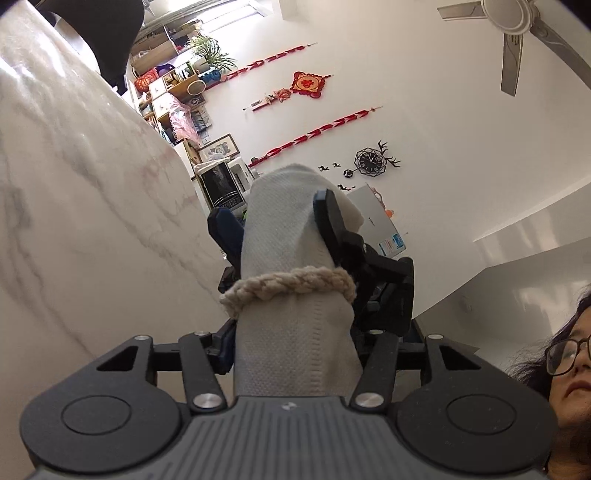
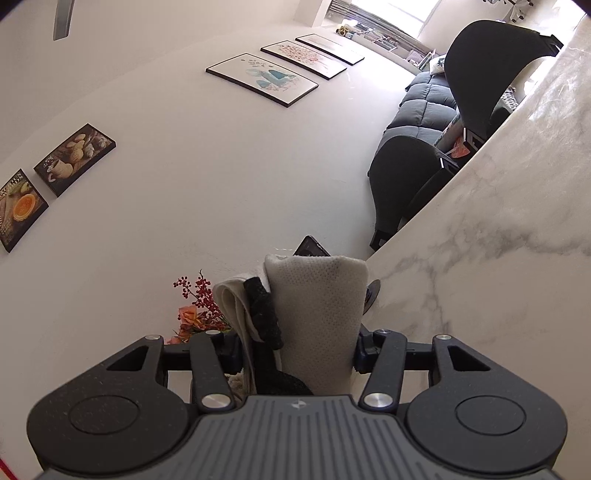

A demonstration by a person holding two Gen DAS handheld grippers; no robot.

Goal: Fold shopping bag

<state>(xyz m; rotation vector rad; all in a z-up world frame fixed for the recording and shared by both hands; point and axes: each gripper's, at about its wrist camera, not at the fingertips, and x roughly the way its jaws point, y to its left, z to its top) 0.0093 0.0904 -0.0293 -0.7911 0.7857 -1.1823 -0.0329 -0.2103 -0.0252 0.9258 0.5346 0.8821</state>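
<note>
Left wrist view: the left gripper (image 1: 279,218) is seen closed on a rolled bundle of the white shopping bag (image 1: 291,258), one dark finger (image 1: 328,214) pressed against each side of the cloth. One braided beige rope handle (image 1: 291,284) is looped across the bundle; this is seen in no other view. The marble table (image 1: 74,184) fills the left of the frame, steeply tilted. On the far wall two red hanging strings, one red knot ornament (image 1: 309,84) and one black wall clock (image 1: 371,162) are counted; one ceiling fan (image 1: 513,22) is overhead. Part of a person is visible at the lower right edge.

Right wrist view: the right gripper (image 2: 314,295) is seen clamped on another fold of the same bag (image 2: 317,314), held clear of the table (image 2: 498,240). One black strip (image 2: 264,314) lies against the cloth, between two folds. Five framed pictures are counted on the wall, one flower sprig (image 2: 195,306) below, one dark sofa (image 2: 424,107), two black chairs.
</note>
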